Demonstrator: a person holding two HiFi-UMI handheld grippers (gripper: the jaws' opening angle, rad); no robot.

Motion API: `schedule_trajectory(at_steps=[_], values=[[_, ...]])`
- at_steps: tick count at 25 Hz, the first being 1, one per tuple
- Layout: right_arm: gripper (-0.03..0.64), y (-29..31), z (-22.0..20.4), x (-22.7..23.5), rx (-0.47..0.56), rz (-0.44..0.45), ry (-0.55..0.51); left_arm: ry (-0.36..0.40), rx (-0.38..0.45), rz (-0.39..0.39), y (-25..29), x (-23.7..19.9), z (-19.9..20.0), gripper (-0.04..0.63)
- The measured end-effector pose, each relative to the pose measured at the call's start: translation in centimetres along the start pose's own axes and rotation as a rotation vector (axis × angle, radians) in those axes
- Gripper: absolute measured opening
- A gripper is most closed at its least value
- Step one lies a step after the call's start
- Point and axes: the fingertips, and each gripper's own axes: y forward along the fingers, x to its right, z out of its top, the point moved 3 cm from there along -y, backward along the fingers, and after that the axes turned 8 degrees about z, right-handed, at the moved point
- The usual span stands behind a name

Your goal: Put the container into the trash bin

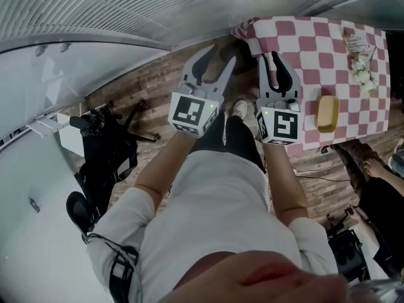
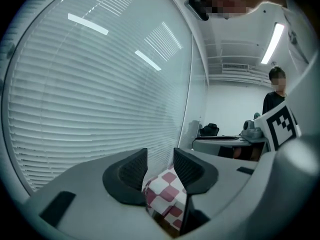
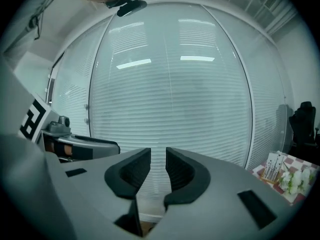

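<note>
Checked table [image 1: 328, 49], tan container [image 1: 327, 113] lying on it
At the table's edge: left gripper [image 1: 222, 54] jaws apart, right gripper [image 1: 267, 55] jaws narrowly apart (nothing held in either).

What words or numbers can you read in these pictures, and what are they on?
No text can be read anywhere in these pictures.
Small printed packet on the red-and-white checked tablecloth: it has print, too small and blurred to read.
Black-and-white square markers on the cubes of the left gripper and the right gripper: patterns, not letters or numbers.
</note>
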Motion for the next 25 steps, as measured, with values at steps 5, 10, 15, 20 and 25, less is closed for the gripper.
schedule_trajectory(at_steps=[5, 10, 15, 20, 25], values=[[0.09, -2.9, 5.1, -1.9, 0.063, 0.034, -0.044, 0.029, 0.067, -0.011, -3.1, 1.6, 4.1, 0.153], [0.074, -6.0, 8.4, -3.3, 0.095, 0.044, -0.079, 0.039, 0.123, -0.001, -6.8, 2.6, 7.0, 0.125], [0.073, -7.9, 9.9, -3.8, 0.116, 0.041, -0.096, 0.043, 0.156, 0.008, -8.5, 3.4, 8.8, 0.101], [0.074, -8.5, 10.7, -3.7, 0.129, 0.026, -0.108, 0.063, 0.165, -0.035, -8.5, 4.7, 9.5, 0.101], [0.072, -10.1, 10.9, -3.0, 0.141, -0.028, -0.097, 0.068, 0.159, -0.112, -8.2, 6.6, 9.7, 0.101]])
